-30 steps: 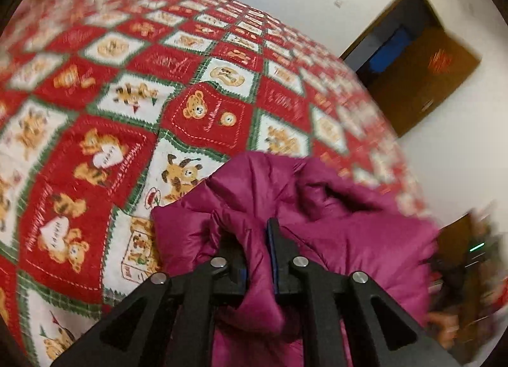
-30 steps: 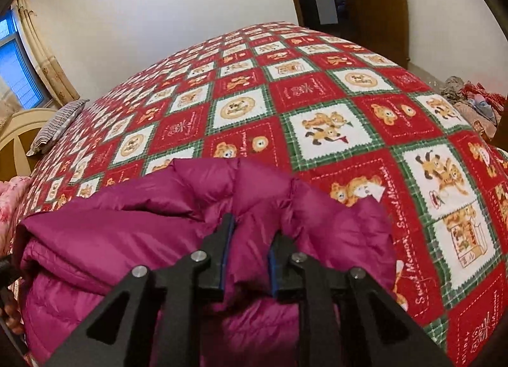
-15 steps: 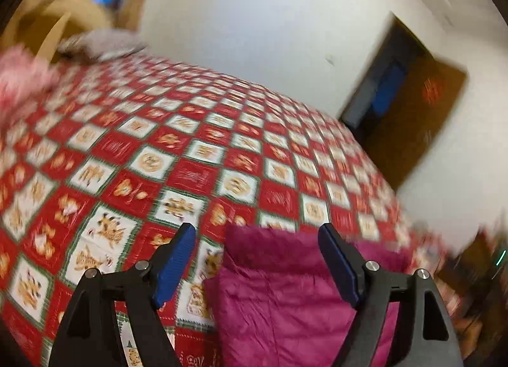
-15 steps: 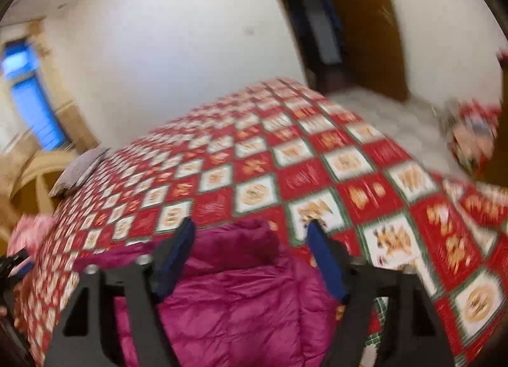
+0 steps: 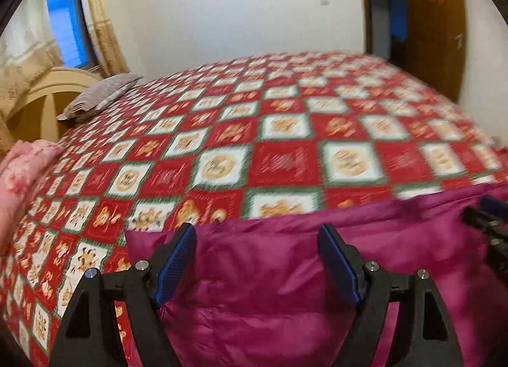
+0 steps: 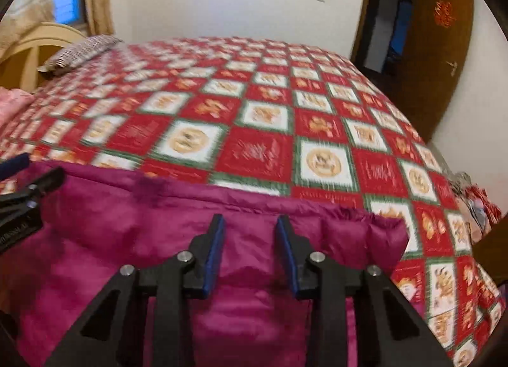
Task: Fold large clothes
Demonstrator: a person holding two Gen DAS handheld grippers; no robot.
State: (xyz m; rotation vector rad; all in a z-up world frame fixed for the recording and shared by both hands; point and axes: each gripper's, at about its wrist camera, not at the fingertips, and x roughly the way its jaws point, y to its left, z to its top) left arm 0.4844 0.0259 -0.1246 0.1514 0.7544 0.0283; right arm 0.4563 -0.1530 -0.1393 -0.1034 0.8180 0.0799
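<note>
Bed w/ red quilt [image 5: 279,132]; magenta jacket [image 5: 285,271] at near edge. L gripper [image 5: 257,256], R gripper [image 6: 249,240]: jaws spread, holding nothing.

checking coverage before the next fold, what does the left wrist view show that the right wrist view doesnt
Only the left wrist view shows the magenta jacket's left corner, the curtain, and the right hand-held gripper at its right edge.

Only the right wrist view shows the jacket's right corner, clutter on the floor beyond the bed, and the left hand-held gripper at its left edge.

Both show the teddy-bear quilt, striped pillow, pink bedding, window, brown door, and open jaws above the jacket.
</note>
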